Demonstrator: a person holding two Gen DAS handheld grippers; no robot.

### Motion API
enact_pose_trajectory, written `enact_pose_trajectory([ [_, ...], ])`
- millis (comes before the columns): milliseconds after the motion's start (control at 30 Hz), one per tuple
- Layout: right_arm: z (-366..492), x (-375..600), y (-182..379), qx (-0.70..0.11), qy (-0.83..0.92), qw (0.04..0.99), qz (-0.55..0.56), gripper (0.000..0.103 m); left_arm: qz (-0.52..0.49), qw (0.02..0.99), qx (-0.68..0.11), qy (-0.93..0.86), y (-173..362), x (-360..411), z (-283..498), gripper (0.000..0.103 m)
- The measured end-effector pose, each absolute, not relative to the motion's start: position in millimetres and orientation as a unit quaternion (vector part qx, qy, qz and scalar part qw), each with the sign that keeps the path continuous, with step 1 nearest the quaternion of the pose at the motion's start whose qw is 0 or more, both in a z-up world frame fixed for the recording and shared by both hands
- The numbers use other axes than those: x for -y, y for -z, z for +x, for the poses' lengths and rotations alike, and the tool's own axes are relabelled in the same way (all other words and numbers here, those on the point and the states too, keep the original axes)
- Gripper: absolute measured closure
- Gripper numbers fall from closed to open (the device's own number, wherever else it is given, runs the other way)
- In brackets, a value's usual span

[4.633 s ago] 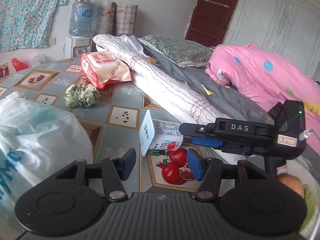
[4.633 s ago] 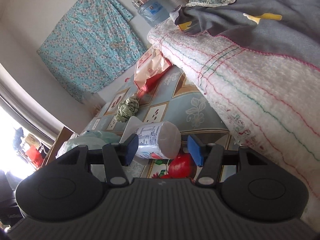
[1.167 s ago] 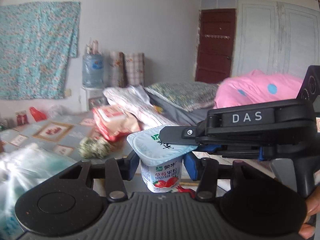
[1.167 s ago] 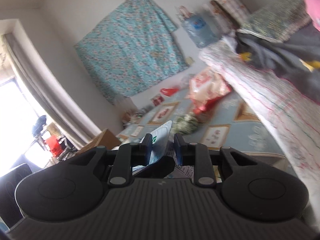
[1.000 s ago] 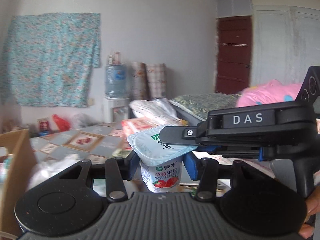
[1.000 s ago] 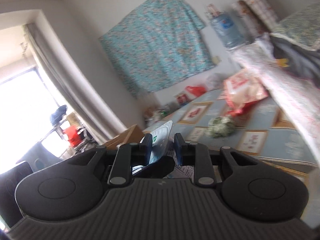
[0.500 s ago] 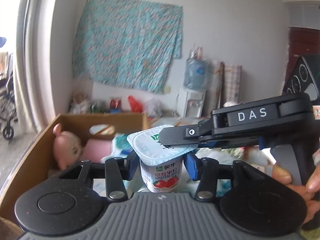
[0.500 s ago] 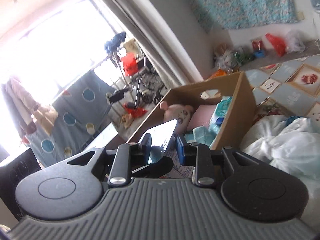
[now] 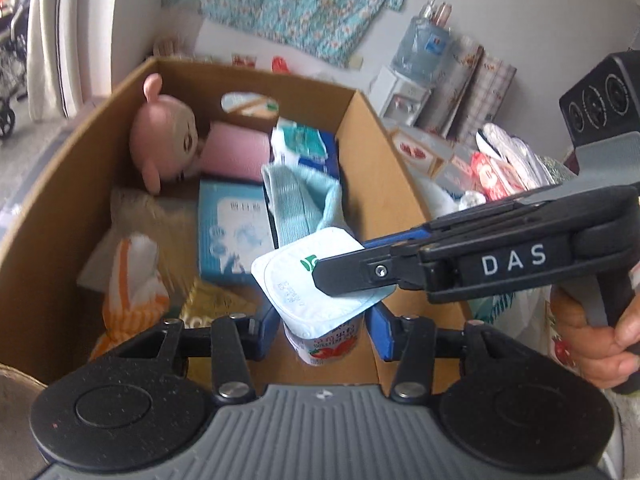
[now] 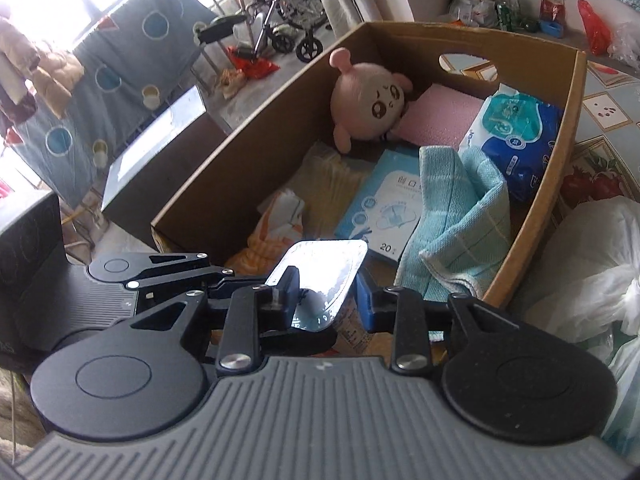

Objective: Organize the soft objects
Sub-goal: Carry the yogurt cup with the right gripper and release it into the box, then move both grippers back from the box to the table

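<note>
Left wrist view: my left gripper [image 9: 322, 330] jaws clamp a yogurt cup [image 9: 320, 308] above the cardboard box [image 9: 372, 168] holding a pink plush [image 9: 164, 144], tissue packs and teal towel [image 9: 300, 204].

Right wrist view: my right gripper [image 10: 326, 294] jaws, just widening, straddle the cup's foil lid [image 10: 320, 276] without pinching.

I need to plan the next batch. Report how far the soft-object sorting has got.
Done: a plush toy, blue towel and wipes pack lie in the cardboard box. In hand: the left gripper holds a yogurt cup over the box; the right gripper, jaws just opening, straddles its foil lid. Left: set the cup down; a red pack waits outside the box.
</note>
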State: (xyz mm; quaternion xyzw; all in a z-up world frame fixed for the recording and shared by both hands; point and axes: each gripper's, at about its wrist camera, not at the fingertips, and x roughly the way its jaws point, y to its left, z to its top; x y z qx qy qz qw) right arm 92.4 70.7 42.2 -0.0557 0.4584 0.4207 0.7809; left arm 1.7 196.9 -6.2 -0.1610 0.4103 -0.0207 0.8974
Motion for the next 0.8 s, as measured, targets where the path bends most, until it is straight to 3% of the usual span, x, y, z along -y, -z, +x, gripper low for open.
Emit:
enact_pose_trajectory([
  [133, 83, -82, -39, -0.47, -0.41, 0.775, -0.105, 0.07, -0.168, 0.877, -0.449, 0.031, 17, -199, 6, 0.053],
  [233, 80, -77, -42, -0.471, -0.414, 0.772, -0.109, 0.057, -0.146, 0.885, -0.442, 0.023, 14, -196, 0, 0.043],
  [567, 98, -55, -49, -0.436, -0.428, 0.789, -0.063, 0.051, -0.141, 0.9, -0.412, 0.026, -3, -196, -15, 0.04],
  [800, 80, 10, -78, -0.356, -0.42, 0.835, 0.011, 0.041, -0.094, 0.94, -0.328, 0.005, -27, -178, -32, 0.016],
])
